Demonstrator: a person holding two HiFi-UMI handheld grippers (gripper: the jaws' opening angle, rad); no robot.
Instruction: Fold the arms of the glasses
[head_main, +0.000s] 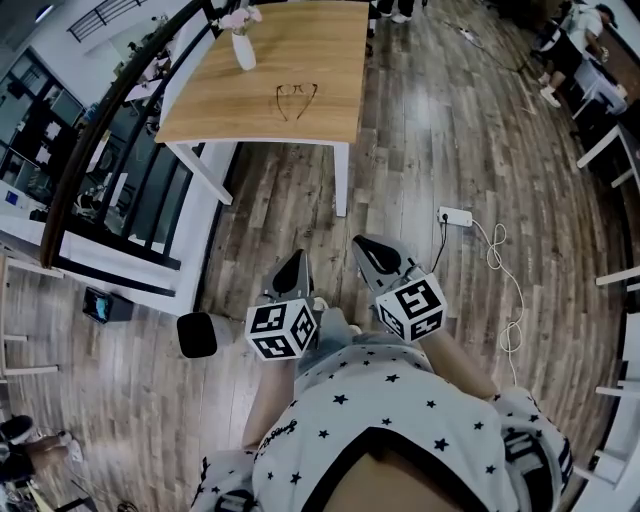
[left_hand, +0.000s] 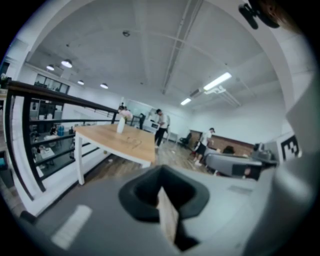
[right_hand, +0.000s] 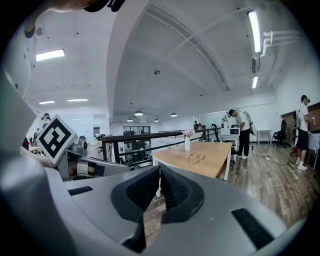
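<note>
The glasses (head_main: 296, 98) lie with arms spread on the wooden table (head_main: 320, 60), well ahead of me, next to a white vase (head_main: 243, 48) of flowers. Both grippers hang close to my body, over the wood floor and far short of the table. My left gripper (head_main: 293, 262) is shut with nothing in it. My right gripper (head_main: 365, 245) is shut too, also on nothing. In the right gripper view the glasses (right_hand: 196, 159) and vase (right_hand: 187, 145) show beyond the touching jaws of the right gripper (right_hand: 160, 172). The left gripper view shows the left gripper (left_hand: 161, 190) and the table (left_hand: 125, 142) in the distance.
A dark railing (head_main: 95, 140) with glass panels runs along the table's left side. A white power strip (head_main: 455, 216) and its cable lie on the floor to the right. A black stool (head_main: 197, 335) stands at my left. People (right_hand: 243, 131) stand farther off in the room.
</note>
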